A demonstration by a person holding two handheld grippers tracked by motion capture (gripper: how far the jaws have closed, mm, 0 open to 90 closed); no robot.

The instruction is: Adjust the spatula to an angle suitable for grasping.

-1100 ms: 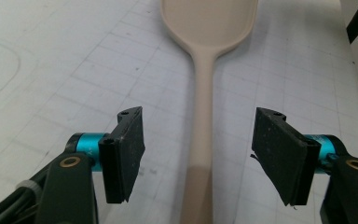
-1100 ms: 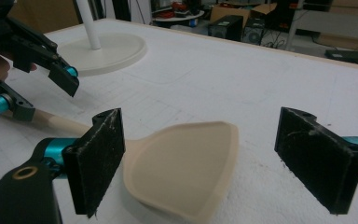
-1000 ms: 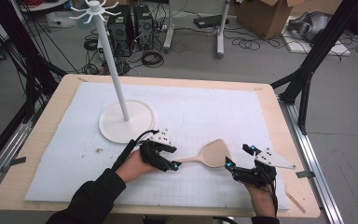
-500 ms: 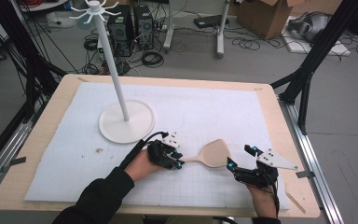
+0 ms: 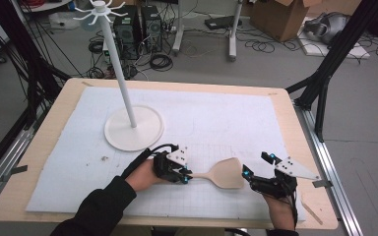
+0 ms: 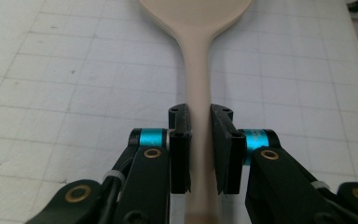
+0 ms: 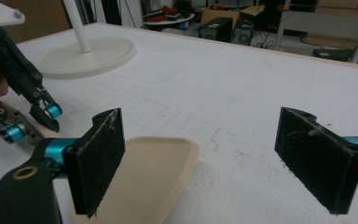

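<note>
A white stand (image 5: 133, 129) rises at the table's (image 5: 44, 147) left. Near the front edge, the left hand-held gripper (image 5: 184, 175) has just been closing, and its jaws now clamp the spatula's (image 5: 221, 173) handle. The spatula lies flat on the mat. The right hand-held gripper (image 5: 256, 169) stands wide open just beside the blade, holding nothing.

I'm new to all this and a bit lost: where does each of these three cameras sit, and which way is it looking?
High view: above the table's near edge, looking forward and down at the spatula, white stand, both forearms.
Left gripper view: rides the left gripper, looking along the spatula handle between its shut jaws.
Right gripper view: rides the right gripper, jaws open, facing the stand.
Shared: every view shows the spatula.
</note>
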